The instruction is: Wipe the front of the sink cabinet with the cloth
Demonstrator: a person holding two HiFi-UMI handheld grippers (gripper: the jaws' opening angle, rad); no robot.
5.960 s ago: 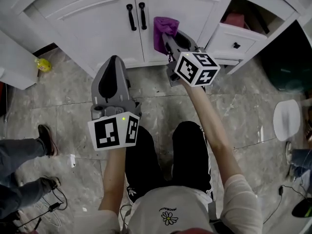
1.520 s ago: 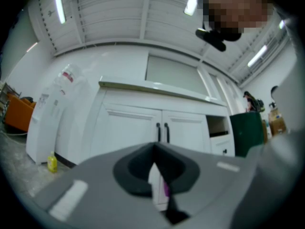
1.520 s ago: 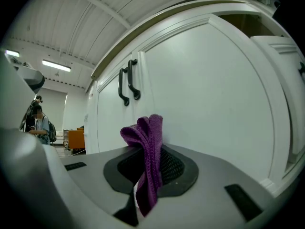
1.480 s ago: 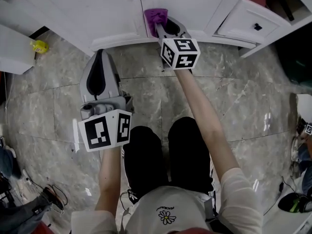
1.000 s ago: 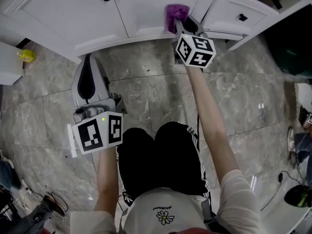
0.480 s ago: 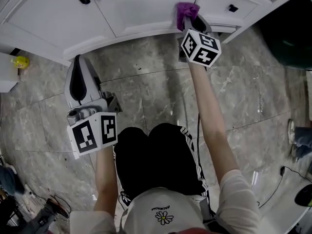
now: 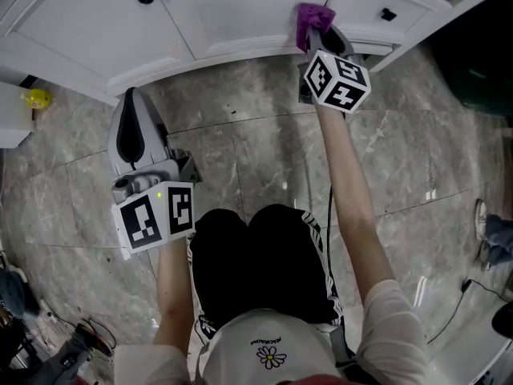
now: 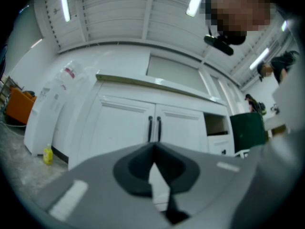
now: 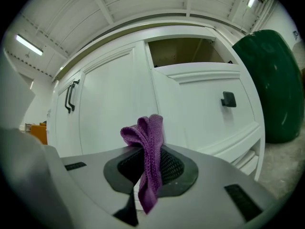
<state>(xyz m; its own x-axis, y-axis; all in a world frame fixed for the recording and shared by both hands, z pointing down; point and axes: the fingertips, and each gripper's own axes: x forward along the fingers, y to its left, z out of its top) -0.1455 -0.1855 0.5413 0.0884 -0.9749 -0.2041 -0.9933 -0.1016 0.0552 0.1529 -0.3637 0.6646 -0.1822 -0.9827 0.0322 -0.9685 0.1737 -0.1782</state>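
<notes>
Right gripper (image 9: 150, 144) (image 7: 315, 29): jaws clamped on one purple cloth (image 9: 147, 159) (image 7: 311, 14), pinched in a narrow fold, bunched above the tips and hanging below them; held up at the low front of the cabinet (image 7: 232, 22), on the strip between the right door and the drawer (image 9: 209, 104) (image 7: 385, 5); actual contact with the white face hard to judge.

Left gripper (image 8: 153, 150) (image 7: 133, 101): jaws closed together, nothing between them; low over the grey floor (image 7: 240, 159), short of the cabinet, aimed towards the door handles.

Counted: two grippers; one cloth; two doors (image 8: 128, 128), each with one black bar handle (image 8: 150, 128); one drawer, standing out from the front, with one black knob (image 9: 228, 99) (image 7: 389, 14); one open gap (image 9: 188, 51) above it; one yellow bottle (image 8: 47, 155) (image 7: 36, 99) on the floor, left of the cabinet; one dark green bin (image 9: 271, 80) to the right.
</notes>
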